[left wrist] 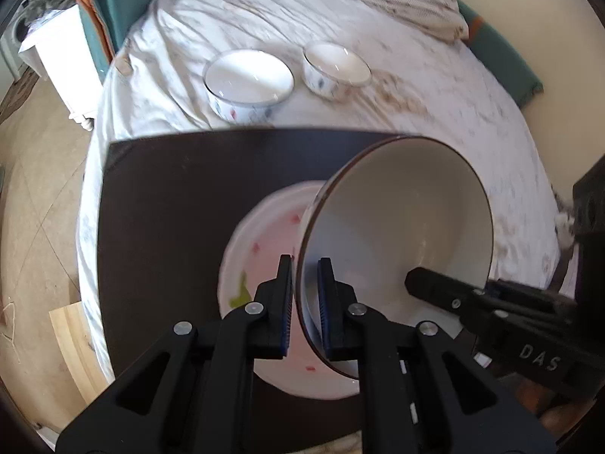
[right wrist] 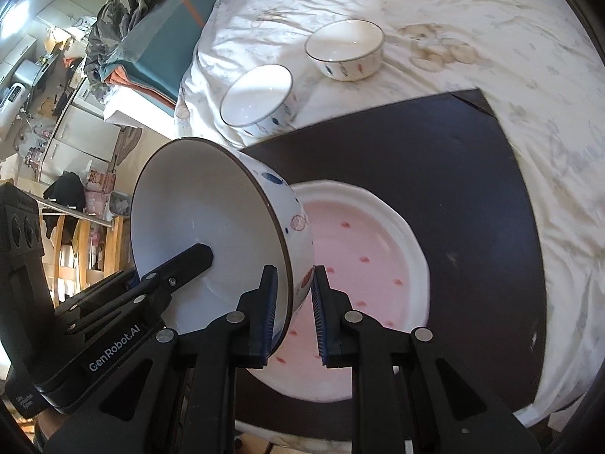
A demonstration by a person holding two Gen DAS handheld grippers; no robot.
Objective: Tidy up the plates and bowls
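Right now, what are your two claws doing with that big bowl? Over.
Left gripper and right gripper both shut on the big bowl rim. Bowl tilted above the pink plate. Nothing in the way.

We see the right gripper (right wrist: 293, 312) clamped on the rim of a large bowl (right wrist: 211, 219), tilted steeply, dark-edged, spotted outside. The left gripper (right wrist: 196, 257) reaches in from the left, 1 finger inside the bowl's wall. Below sits a white plate (right wrist: 378, 227) with a pink, red-flecked centre, on a dark board (right wrist: 472, 174). Beyond, 2 small bowls (right wrist: 261, 100) (right wrist: 346, 49) rest on the rumpled bedsheet (right wrist: 472, 38).
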